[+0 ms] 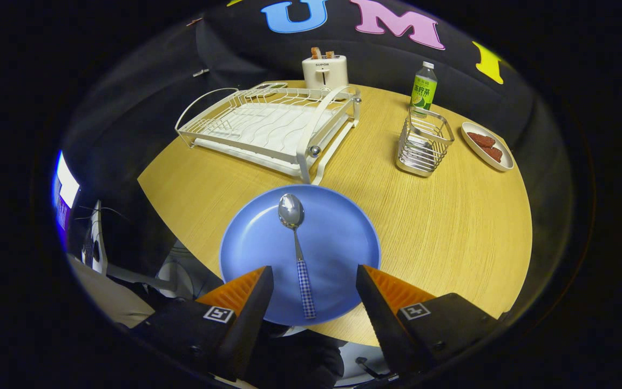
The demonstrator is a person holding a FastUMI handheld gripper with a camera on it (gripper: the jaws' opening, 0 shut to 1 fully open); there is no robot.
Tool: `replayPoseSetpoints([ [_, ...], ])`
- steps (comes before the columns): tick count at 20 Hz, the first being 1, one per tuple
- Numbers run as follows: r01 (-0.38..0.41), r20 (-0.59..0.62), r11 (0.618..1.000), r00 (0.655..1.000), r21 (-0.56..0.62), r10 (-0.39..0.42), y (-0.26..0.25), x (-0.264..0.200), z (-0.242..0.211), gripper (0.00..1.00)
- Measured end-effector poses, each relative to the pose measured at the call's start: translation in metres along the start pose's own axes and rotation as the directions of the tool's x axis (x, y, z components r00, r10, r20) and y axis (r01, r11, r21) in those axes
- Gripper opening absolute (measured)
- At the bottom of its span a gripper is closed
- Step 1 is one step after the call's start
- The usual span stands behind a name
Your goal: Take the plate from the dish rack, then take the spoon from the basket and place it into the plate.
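Note:
A blue plate (332, 237) lies flat on the round wooden table, just ahead of my fingers. A spoon (296, 243) with a shiny bowl and a blue checked handle rests in the plate, bowl pointing away from me, handle running back between my fingers. My gripper (315, 275) is open above the plate's near rim, its fingers apart on either side of the handle and not touching it. Beyond the plate stands the white wire dish rack (273, 127). To the right of the rack sits the small metal wire basket (423, 145).
A white toaster (325, 70) with toast stands behind the rack. A green-labelled bottle (424, 89) stands behind the basket. A white oval dish (488, 146) with brown food lies right of the basket. The table's near edge (343, 337) runs just under my fingers.

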State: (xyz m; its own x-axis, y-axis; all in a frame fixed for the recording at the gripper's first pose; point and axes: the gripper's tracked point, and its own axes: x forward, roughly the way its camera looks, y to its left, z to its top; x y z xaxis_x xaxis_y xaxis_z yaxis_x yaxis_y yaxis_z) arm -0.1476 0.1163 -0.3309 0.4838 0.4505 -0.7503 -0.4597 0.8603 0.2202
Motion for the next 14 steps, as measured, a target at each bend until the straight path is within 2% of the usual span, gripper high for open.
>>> replayPoseSetpoints([
  [4, 0.04, 0.142, 0.999, 0.989, 0.0, -0.04, -0.008, -0.026, 0.053, 0.95],
  [7, 0.085, 0.282, 0.996, 0.956, 0.008, -0.084, -0.02, -0.058, 0.11, 0.95],
  [10, 0.153, 0.424, 0.988, 0.895, 0.008, -0.142, -0.04, -0.099, 0.168, 0.95],
  [14, 0.235, 0.6, 0.972, 0.775, 0.018, -0.199, -0.063, -0.156, 0.24, 0.93],
])
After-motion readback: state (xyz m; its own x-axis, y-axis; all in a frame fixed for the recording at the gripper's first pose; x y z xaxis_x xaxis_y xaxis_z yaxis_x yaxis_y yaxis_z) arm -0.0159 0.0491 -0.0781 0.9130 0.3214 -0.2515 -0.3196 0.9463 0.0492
